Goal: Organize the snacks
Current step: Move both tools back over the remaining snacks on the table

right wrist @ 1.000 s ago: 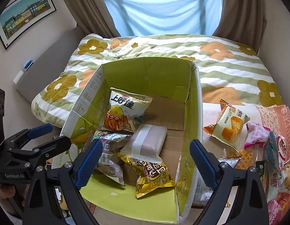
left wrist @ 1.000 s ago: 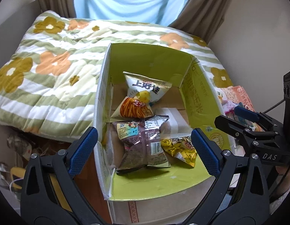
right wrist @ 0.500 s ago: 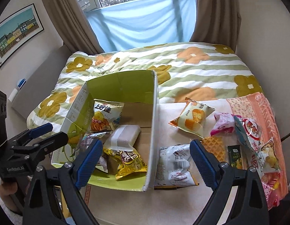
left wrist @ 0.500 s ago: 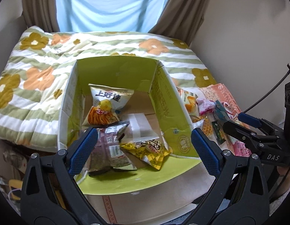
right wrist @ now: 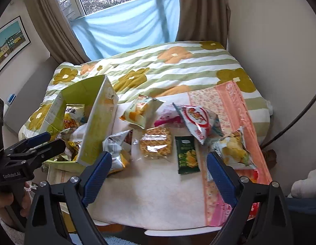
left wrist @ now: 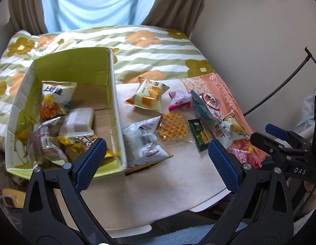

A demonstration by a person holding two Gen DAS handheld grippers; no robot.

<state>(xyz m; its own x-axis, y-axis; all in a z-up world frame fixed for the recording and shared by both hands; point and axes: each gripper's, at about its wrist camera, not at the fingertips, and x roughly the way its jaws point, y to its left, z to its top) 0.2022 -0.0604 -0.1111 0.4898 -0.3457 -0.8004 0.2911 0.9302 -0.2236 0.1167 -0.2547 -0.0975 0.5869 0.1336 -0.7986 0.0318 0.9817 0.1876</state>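
Left wrist view: the box (left wrist: 114, 110) sits at the left on the cream cloth (left wrist: 158, 185), its near wall partly hidden behind the left gripper (left wrist: 155, 162). About five snack packs are heaped inside it and overlap, so the count is unsure. Seven packs lie loose to its right, among them a grey bag (left wrist: 145, 140) touching the box wall and a waffle pack (left wrist: 173, 126) just beside it. The left gripper tilts down over the cloth, jaws spread wide with nothing between them.

Right wrist view: the box (right wrist: 98, 126) shows mostly its right wall, its contents largely hidden. The right gripper (right wrist: 158, 169) points down at the waffle pack (right wrist: 155, 144) and the green packet (right wrist: 186, 155), jaws spread and empty. At the far left a hand (right wrist: 7, 202), cut off by the edge, holds the other gripper's handle
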